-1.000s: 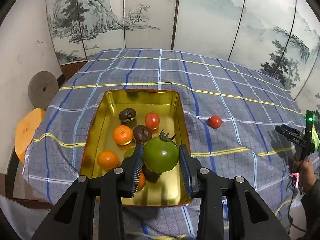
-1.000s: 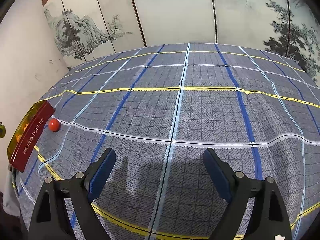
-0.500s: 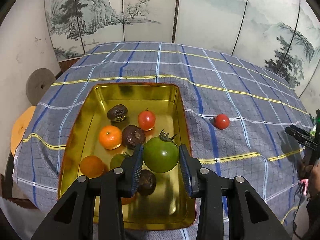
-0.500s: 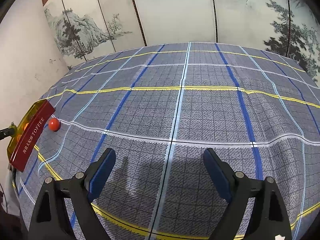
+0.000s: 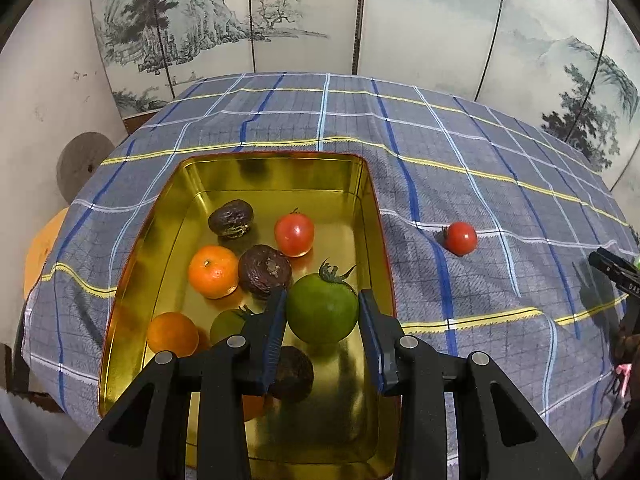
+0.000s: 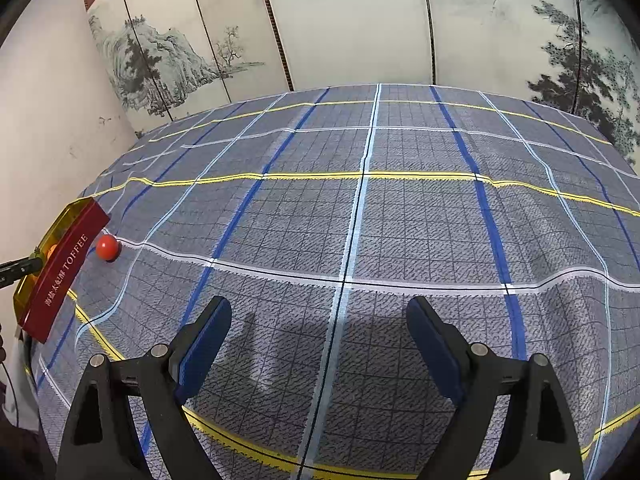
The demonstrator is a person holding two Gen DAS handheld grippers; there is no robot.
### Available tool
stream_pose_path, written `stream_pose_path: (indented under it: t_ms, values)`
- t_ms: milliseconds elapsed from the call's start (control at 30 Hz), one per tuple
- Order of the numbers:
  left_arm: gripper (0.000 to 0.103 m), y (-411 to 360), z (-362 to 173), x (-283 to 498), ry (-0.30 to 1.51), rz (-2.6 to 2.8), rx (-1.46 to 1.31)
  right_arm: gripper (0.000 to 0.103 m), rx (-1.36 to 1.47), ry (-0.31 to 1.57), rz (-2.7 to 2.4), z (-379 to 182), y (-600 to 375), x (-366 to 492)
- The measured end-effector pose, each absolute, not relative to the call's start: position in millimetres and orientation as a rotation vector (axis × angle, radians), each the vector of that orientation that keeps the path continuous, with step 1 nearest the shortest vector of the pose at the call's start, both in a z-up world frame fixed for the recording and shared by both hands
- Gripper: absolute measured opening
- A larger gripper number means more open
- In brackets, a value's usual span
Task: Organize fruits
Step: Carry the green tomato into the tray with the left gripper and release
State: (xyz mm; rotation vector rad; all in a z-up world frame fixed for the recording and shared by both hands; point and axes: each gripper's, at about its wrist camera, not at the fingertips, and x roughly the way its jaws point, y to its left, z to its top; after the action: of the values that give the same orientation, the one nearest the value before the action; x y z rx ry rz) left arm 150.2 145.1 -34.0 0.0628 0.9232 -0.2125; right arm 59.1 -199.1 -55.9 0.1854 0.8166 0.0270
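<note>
My left gripper [image 5: 322, 312] is shut on a green tomato [image 5: 322, 309] and holds it over the near right part of the gold tin [image 5: 280, 166]. In the tin lie a red tomato [image 5: 294, 234], two oranges [image 5: 213, 271], dark wrinkled fruits [image 5: 264, 271] and a small green fruit [image 5: 229, 325]. A small red tomato [image 5: 461, 238] lies on the cloth right of the tin; it also shows in the right wrist view [image 6: 107, 247] beside the tin's red side [image 6: 60, 272]. My right gripper [image 6: 320, 332] is open and empty above the cloth.
The table carries a blue plaid cloth [image 6: 360, 208]. Painted folding screens [image 5: 420, 20] stand behind it. A grey disc [image 5: 82, 164] and an orange stool [image 5: 42, 246] sit off the table's left edge. The right gripper shows at the left view's right edge [image 5: 616, 270].
My left gripper has moved forward and lower over the tin with the green tomato still held. The right gripper has not moved.
</note>
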Motion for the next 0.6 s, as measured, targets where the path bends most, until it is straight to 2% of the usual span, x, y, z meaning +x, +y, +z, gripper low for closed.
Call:
stream_pose_path:
  t_ms: [600]
  values:
    - [0.038,137.2,-43.5,152.7,0.933,-0.184,0.086,0.087,0.185,0.817,0.027,-55.8,-199.0,59.3]
